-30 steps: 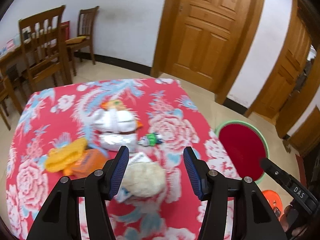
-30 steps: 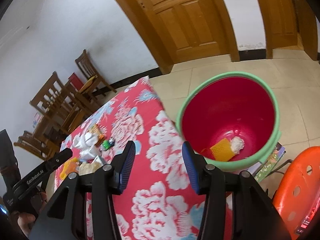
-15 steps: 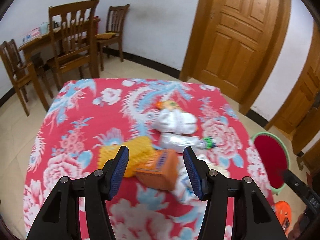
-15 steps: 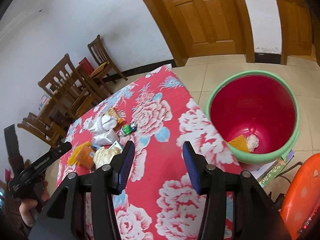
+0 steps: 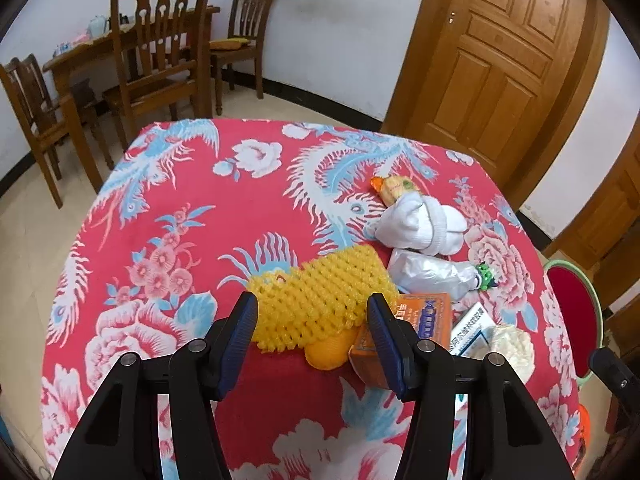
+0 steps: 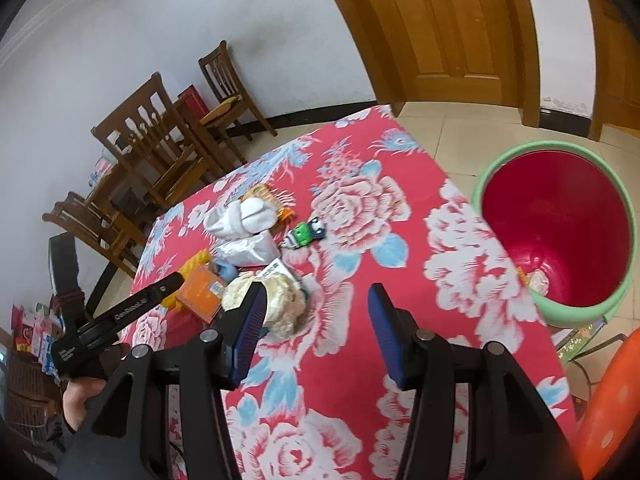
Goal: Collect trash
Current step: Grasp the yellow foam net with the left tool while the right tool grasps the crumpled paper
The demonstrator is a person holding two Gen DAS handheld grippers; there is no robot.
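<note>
Two grippers hang over the red floral tablecloth: the left gripper stands wide, its fingers framing the yellow foam net without pressing it; the right gripper has its jaws opening over bare cloth, the crumpled tissue wad just beside its left finger. Left of the trash the cloth lies open to its edge. Beyond the right edge, on the floor, the green-rimmed bin holds some scraps.

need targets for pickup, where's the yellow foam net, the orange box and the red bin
yellow foam net (image 5: 320, 300), left wrist view, middle of mesh
orange box (image 5: 424, 314), left wrist view, printed top
red bin (image 6: 560, 152), right wrist view, green rim
</note>
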